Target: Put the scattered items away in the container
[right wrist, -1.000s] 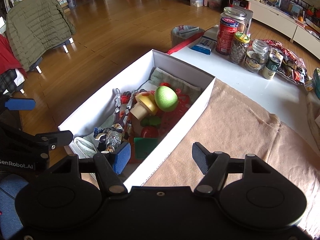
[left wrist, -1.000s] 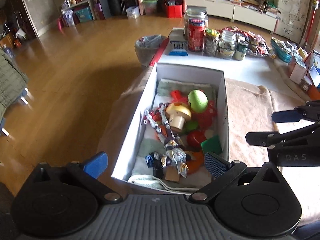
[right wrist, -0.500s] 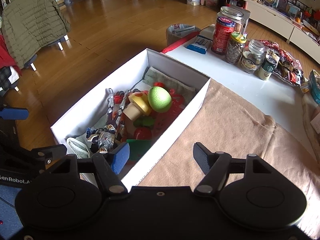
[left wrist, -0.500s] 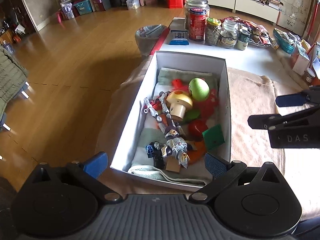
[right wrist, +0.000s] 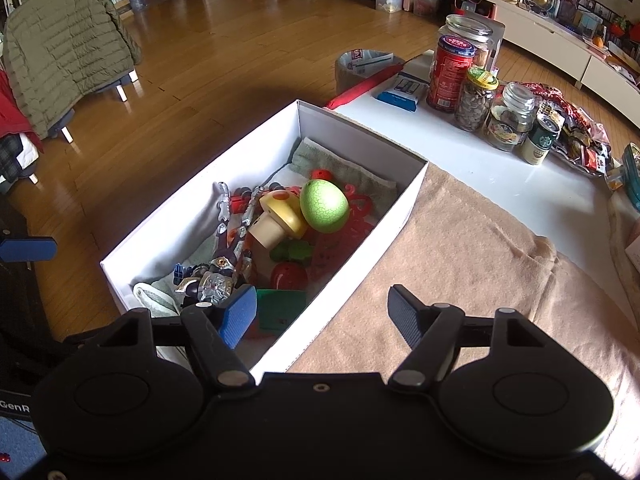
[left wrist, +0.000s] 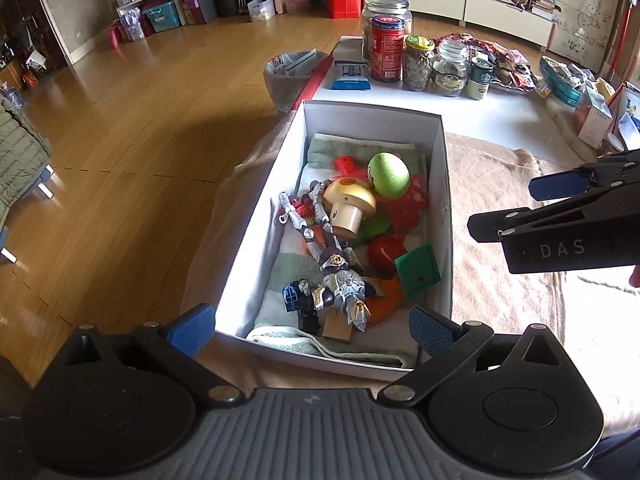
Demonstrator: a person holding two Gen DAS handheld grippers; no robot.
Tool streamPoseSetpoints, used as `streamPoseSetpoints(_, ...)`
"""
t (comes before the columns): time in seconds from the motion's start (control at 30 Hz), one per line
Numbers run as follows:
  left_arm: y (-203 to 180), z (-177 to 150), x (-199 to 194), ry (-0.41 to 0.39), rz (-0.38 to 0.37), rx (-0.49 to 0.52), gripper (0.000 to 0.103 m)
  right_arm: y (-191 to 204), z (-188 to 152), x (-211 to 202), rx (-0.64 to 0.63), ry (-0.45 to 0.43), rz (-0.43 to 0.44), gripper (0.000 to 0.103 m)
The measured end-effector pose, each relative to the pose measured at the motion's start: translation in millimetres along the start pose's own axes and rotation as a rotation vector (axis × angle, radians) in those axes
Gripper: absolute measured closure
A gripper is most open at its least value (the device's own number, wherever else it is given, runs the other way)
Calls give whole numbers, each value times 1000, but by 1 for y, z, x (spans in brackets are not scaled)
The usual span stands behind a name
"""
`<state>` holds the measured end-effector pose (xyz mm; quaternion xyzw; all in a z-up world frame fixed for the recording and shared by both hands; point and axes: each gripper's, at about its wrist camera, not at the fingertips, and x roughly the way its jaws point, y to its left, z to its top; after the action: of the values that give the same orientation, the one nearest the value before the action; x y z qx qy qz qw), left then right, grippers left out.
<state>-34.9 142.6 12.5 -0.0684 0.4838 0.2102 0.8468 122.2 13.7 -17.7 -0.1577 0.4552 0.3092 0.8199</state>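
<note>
A white cardboard box [left wrist: 256, 240] [right wrist: 360, 144] sits on a tan cloth and holds toys: a green egg [left wrist: 388, 176] [right wrist: 324, 206], a yellow mushroom [left wrist: 350, 208] [right wrist: 280, 216], a silver robot figure [left wrist: 340, 280] [right wrist: 216, 276], a red ball [left wrist: 386, 252] and a green block [left wrist: 418, 268]. My left gripper [left wrist: 310, 326] is open and empty, raised at the box's near end. My right gripper [right wrist: 322, 314] is open and empty, raised over the box's near right wall; it also shows in the left wrist view [left wrist: 560, 208].
Jars and cans [left wrist: 416, 64] [right wrist: 476, 96] and snack packets [right wrist: 576, 136] stand on the white table beyond the box. The tan cloth [right wrist: 460, 264] lies right of the box. A waste bin [left wrist: 292, 76] and wooden floor lie to the left.
Both grippers have drawn back and risen from the box, so it sits farther ahead in both views. Both stay open and empty.
</note>
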Motion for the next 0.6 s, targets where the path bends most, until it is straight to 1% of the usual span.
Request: streamPoseSetpoints(0.6, -2, -2, 0, 4, -2, -2, 0, -3, 0, 2, 21, -7, 9, 34)
